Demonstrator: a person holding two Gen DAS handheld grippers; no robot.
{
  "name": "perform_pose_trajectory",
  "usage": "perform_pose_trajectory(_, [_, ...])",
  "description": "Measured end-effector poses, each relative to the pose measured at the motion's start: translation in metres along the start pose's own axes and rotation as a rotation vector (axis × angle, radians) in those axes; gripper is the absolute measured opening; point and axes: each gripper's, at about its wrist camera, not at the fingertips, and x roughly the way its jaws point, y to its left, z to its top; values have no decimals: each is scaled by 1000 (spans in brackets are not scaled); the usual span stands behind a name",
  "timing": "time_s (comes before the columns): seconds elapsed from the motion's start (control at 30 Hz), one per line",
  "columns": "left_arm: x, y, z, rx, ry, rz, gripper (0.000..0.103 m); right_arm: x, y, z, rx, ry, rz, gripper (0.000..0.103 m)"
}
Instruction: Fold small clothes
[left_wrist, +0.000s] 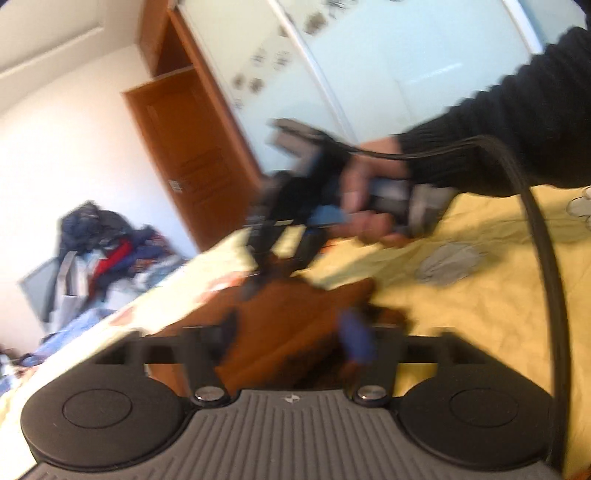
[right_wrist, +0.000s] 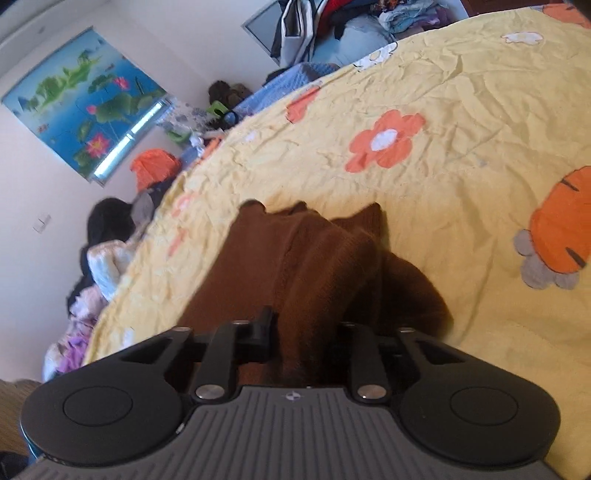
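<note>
A small brown knitted garment (right_wrist: 317, 258) lies bunched on a yellow bedsheet (right_wrist: 443, 110) printed with flowers and carrots. My right gripper (right_wrist: 304, 323) is shut on a thick fold of it, and cloth hides the right finger. In the left wrist view the same brown garment (left_wrist: 288, 317) lies between the wide-spread fingers of my left gripper (left_wrist: 291, 332), which stands open and does not pinch it. Just beyond, a hand in a black sleeve (left_wrist: 517, 122) holds the right gripper (left_wrist: 266, 273), whose tips press on the garment's far edge. That view is blurred.
A black cable (left_wrist: 546, 258) runs down the right side over the bedsheet (left_wrist: 480, 295). Clothes are heaped past the bed (left_wrist: 107, 240) and along its edge (right_wrist: 110, 258). A wooden door (left_wrist: 184, 147), pale wardrobe doors (left_wrist: 369, 74) and a lotus picture (right_wrist: 85, 99) stand behind.
</note>
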Motion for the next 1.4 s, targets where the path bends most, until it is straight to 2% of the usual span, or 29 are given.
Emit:
perform_pose_trajectory(0.07, [-12, 6, -14, 27, 21, 56, 86, -15, 0, -9, 7, -42, -50, 37])
perform_pose_trajectory(0.13, [-19, 13, -28, 37, 87, 96, 86, -37, 6, -23, 9, -83, -57, 72])
perform_pose_trajectory(0.2, [-16, 24, -38, -13, 161, 112, 86, -57, 15, -40, 1, -107, -11, 80])
perform_pose_trajectory(0.27, [-16, 34, -42, -76, 192, 119, 86, -67, 24, -55, -16, -73, 49, 78])
perform_pose_trajectory(0.3, [-14, 38, -42, -104, 197, 118, 86, -68, 30, -62, -38, -53, 50, 76])
perform_pose_trajectory(0.37, [-9, 43, -44, -134, 201, 114, 85, -62, 40, -72, -102, 7, -4, 67])
perform_pose_trajectory(0.4, [-5, 45, -43, -141, 203, 113, 85, -57, 43, -77, -126, 36, -35, 54])
perform_pose_trajectory(0.43, [-2, 45, -41, -154, 203, 108, 84, -53, 44, -81, -141, 51, -59, 36])
perform_pose_trajectory(0.47, [2, 47, -40, -176, 205, 97, 71, -51, 46, -83, -156, 51, -77, 23])
perform_pose_trajectory(0.5, [7, 52, -41, -211, 217, 83, 42, -50, 47, -83, -161, 58, -66, 14])
perform_pose_trajectory(0.57, [13, 57, -38, -270, 244, 88, 14, -58, 53, -83, -169, 37, -37, 14])
perform_pose_trajectory(0.7, [14, 77, -52, -360, 286, 76, 8, -67, 51, -95, -161, 36, -34, 13])
perform_pose_trajectory(0.73, [13, 78, -56, -369, 304, 76, 8, -61, 40, -102, -141, 68, -59, 5])
perform_pose_trajectory(0.83, [3, 83, -56, -382, 307, 39, 8, -58, 19, -110, -17, 40, 9, 8])
perform_pose_trajectory(0.87, [-1, 84, -56, -381, 308, 2, 8, -58, 20, -106, -4, 38, 11, 14])
perform_pose_trajectory(0.9, [-1, 92, -59, -386, 300, -54, 11, -60, 22, -103, 3, 35, 27, 28])
perform_pose_trajectory(0.93, [-7, 95, -59, -393, 290, -95, 12, -62, 25, -98, 9, 25, 40, 47])
perform_pose_trajectory(0.97, [-12, 102, -61, -409, 284, -138, 18, -66, 26, -92, 12, 1, 55, 59])
perform_pose_trajectory(1.0, [-17, 111, -63, -438, 285, -169, 30, -72, 27, -85, 18, -36, 56, 89])
perform_pose_trajectory(1.03, [-21, 121, -65, -481, 285, -183, 37, -78, 27, -78, 29, -84, 40, 103])
perform_pose_trajectory(1.1, [-26, 148, -66, -615, 250, -159, 68, -86, 23, -60, 45, -184, 10, 103])
perform_pose_trajectory(1.17, [-24, 178, -68, -805, 185, -127, 81, -80, 11, -40, 85, -206, -21, 103])
perform_pose_trajectory(1.23, [-5, 204, -71, -996, 143, -138, 83, -64, -4, -23, 141, -196, -46, 103])
perform_pose_trajectory(1.3, [34, 219, -77, -1142, 167, -200, 83, -43, -15, -11, 184, -164, -88, 103])
perform_pose_trajectory(1.33, [54, 222, -82, -1185, 197, -207, 83, -33, -19, -9, 194, -150, -115, 103])
perform_pose_trajectory(1.4, [97, 222, -93, -1247, 311, -204, 82, -19, -17, -10, 157, -158, -116, 103])
